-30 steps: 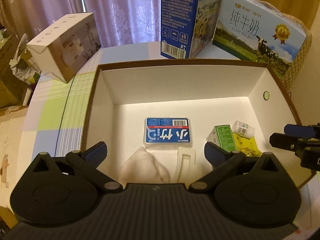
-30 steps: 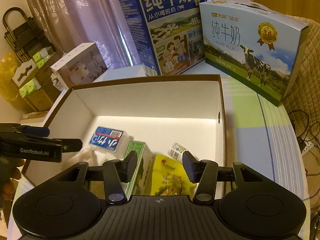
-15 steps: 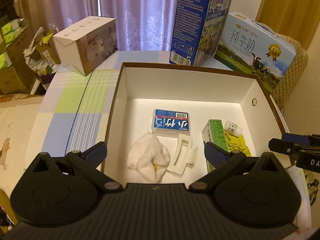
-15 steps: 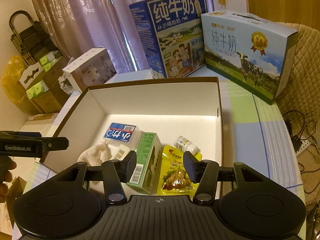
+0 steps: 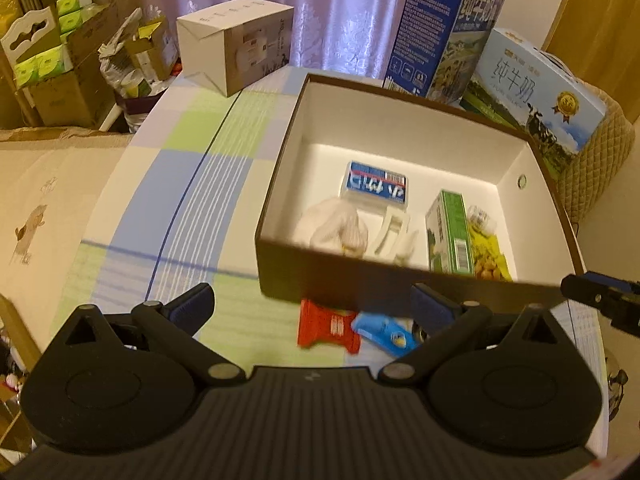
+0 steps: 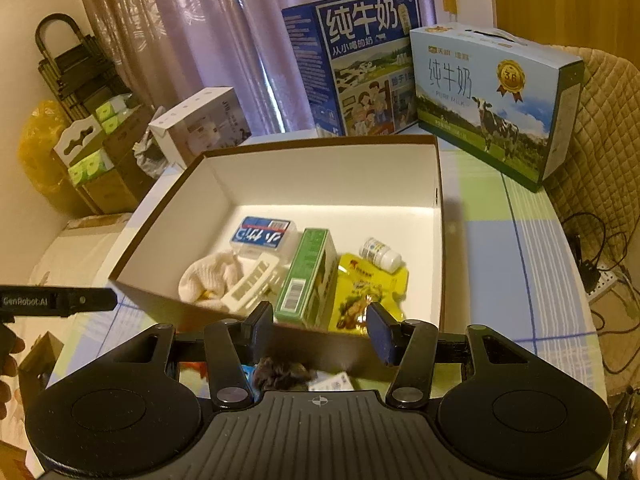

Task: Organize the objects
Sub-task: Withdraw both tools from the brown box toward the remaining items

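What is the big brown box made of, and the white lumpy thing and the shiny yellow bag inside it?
The big brown box looks like stiff cardboard: thin flat walls, matte white inside, sharp folded corners. The white lumpy thing seems to be soft knitted cloth, maybe a sock or glove: it is bunched up and ribbed. The shiny yellow bag is probably plastic or foil film: it glints and crinkles.

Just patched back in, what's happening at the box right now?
Both grippers are empty and open, hovering at the near side of the brown box. Inside it lie a blue-labelled case, a white cloth, a white clip, a green carton, a yellow pouch and a small bottle. On the table in front of the box, a red packet and a blue packet wait between the left gripper's fingers.
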Demonstrator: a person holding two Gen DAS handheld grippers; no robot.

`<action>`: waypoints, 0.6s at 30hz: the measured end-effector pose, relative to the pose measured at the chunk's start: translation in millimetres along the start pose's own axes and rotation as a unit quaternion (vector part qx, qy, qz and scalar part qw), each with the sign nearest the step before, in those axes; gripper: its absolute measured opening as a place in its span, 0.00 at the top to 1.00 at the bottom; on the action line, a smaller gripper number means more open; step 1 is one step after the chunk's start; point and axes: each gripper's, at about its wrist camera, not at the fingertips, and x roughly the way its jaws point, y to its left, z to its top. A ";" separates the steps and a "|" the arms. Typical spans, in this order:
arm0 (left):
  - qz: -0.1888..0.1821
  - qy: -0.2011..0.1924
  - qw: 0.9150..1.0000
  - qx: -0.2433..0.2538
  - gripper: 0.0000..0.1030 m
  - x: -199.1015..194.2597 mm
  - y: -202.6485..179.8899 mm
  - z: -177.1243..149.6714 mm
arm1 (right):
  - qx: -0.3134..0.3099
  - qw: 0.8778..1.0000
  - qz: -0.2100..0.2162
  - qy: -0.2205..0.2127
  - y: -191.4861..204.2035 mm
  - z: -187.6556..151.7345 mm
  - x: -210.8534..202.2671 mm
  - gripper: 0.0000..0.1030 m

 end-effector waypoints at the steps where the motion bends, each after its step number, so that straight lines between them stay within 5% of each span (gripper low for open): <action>1: -0.001 0.001 1.000 -0.001 0.01 -2.9 0.1 -4.8 | 0.000 1.000 0.002 0.000 0.6 -3.1 -2.6 0.52; 18: 0.007 0.040 0.999 -0.019 0.01 -28.2 -10.4 -82.3 | -0.026 0.999 0.021 0.037 -4.3 -71.8 -37.8 0.52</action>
